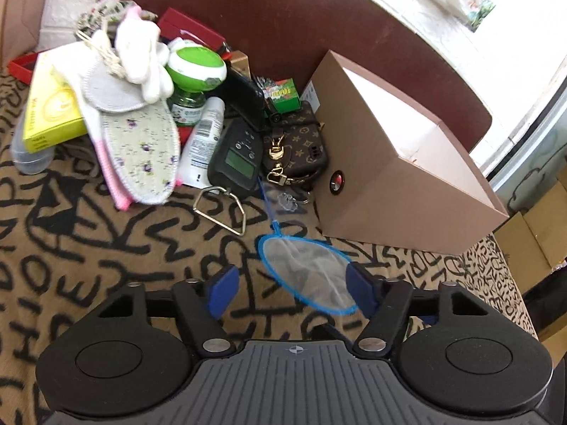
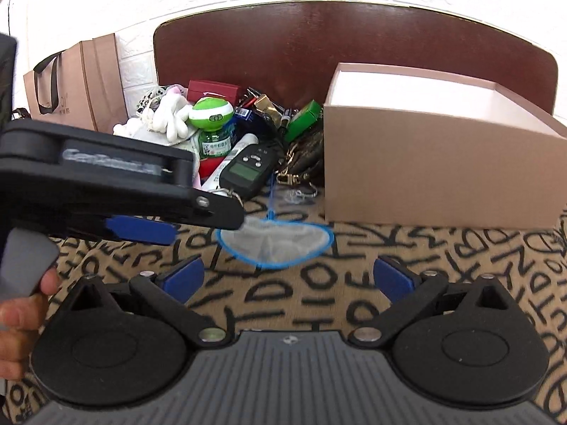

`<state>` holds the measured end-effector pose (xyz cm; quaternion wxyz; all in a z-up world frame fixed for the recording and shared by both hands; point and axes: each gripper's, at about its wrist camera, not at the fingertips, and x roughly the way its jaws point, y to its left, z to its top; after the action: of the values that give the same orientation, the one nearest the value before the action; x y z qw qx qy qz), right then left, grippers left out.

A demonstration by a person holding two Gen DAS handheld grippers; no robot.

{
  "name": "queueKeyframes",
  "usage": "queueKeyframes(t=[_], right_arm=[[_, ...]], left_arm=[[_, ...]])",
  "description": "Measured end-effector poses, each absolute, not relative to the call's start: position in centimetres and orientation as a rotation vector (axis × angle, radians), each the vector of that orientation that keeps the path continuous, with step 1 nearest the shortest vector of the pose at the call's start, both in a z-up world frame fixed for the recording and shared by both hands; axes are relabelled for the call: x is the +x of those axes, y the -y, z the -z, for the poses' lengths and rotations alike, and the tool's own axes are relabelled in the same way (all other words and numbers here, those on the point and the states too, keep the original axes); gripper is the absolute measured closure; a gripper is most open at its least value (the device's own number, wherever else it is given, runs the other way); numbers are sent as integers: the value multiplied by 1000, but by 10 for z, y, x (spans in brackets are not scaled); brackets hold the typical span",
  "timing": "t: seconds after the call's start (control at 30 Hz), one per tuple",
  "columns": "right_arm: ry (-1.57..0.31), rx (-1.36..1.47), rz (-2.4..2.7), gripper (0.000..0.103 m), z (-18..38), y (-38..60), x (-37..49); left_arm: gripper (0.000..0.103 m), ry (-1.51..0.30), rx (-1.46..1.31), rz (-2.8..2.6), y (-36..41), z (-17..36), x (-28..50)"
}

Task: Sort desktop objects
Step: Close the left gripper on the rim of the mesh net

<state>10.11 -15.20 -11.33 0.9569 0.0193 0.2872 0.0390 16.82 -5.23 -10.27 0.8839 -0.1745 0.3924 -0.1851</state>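
A small blue-rimmed mesh net (image 1: pixel 307 276) lies flat on the lettered tan cloth (image 1: pixel 106 248), its thin blue handle pointing back to the pile. My left gripper (image 1: pixel 292 288) hangs low over it, open, with the hoop between the blue pads (image 1: pixel 224 292) and its edge at the right-hand pad. In the right wrist view the net (image 2: pixel 280 244) sits ahead of my right gripper (image 2: pixel 288 279), which stands open with nothing between its fingers. There the left gripper (image 2: pixel 207 228) comes in from the left above the net's near-left rim. An open pink box (image 1: pixel 407 191) stands right of the net.
A pile sits behind the net: a black digital scale (image 1: pixel 235 157), a brown monogram pouch (image 1: pixel 296 145), a green-capped bottle (image 1: pixel 195 71), flowered insoles (image 1: pixel 141 148), white gloves (image 1: pixel 141 56), a yellow box (image 1: pixel 53 106). A hand (image 2: pixel 17 318) holds the left gripper's grip. A paper bag (image 2: pixel 78 85) stands at the back left.
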Motion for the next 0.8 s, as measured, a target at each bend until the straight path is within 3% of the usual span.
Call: queueKeyframes(t=[0.23, 0.3, 0.37, 0.4, 0.47, 0.7, 0.8], right_arm=[[-610, 104, -110, 7, 122, 158, 129], [-621, 113, -115, 8, 124, 158, 135], [-624, 113, -135, 10, 126, 157, 141], [-625, 115, -145, 11, 127, 157, 143], [-636, 125, -156, 13, 128, 156, 148], [-633, 131, -166, 14, 125, 156, 142], [-637, 134, -210, 18, 118, 156, 127]], left_arm=[[30, -882, -383, 378, 61, 119, 198], [37, -892, -382, 382, 63, 122, 204], [51, -909, -377, 395, 66, 126, 211], [51, -915, -372, 395, 67, 128, 213], [60, -913, -353, 389, 68, 128, 215], [74, -916, -346, 426, 66, 125, 199], [70, -915, -333, 445, 65, 119, 175]])
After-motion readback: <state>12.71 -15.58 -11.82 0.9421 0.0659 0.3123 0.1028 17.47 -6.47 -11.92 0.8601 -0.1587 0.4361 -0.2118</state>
